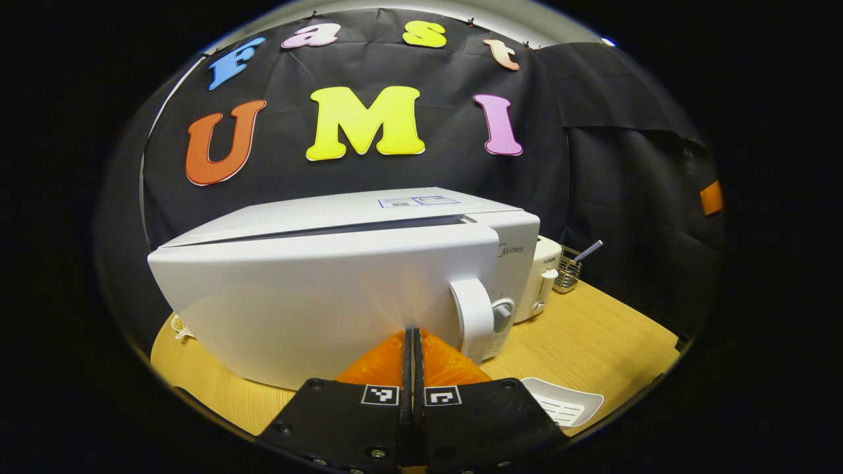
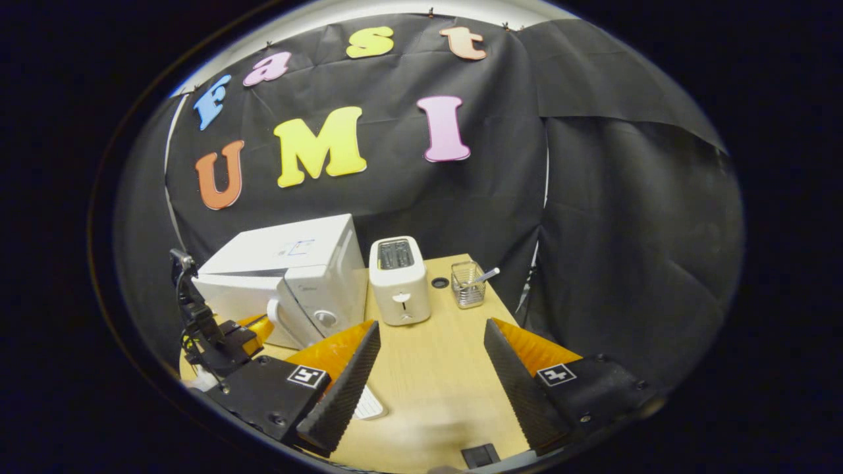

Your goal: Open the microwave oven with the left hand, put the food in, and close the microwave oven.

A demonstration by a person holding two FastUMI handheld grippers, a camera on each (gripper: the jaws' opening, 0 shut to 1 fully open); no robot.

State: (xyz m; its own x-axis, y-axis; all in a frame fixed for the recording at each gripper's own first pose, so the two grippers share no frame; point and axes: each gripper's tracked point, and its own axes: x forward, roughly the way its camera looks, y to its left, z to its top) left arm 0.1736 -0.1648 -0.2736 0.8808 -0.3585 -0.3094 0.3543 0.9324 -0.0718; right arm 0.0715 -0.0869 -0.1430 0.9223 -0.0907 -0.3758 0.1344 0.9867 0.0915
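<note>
The boxy white microwave oven [image 1: 329,289] sits on the pale wooden bench [image 2: 435,368], its door seemingly ajar, so the left tool [image 1: 413,349], fingers pressed together empty, could slip off the curved white handle [image 1: 473,320], while the right tool [image 2: 431,368] gapes empty.

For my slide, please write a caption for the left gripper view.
Shut left gripper pressed against the nearly closed white microwave door, beside its handle.
</note>
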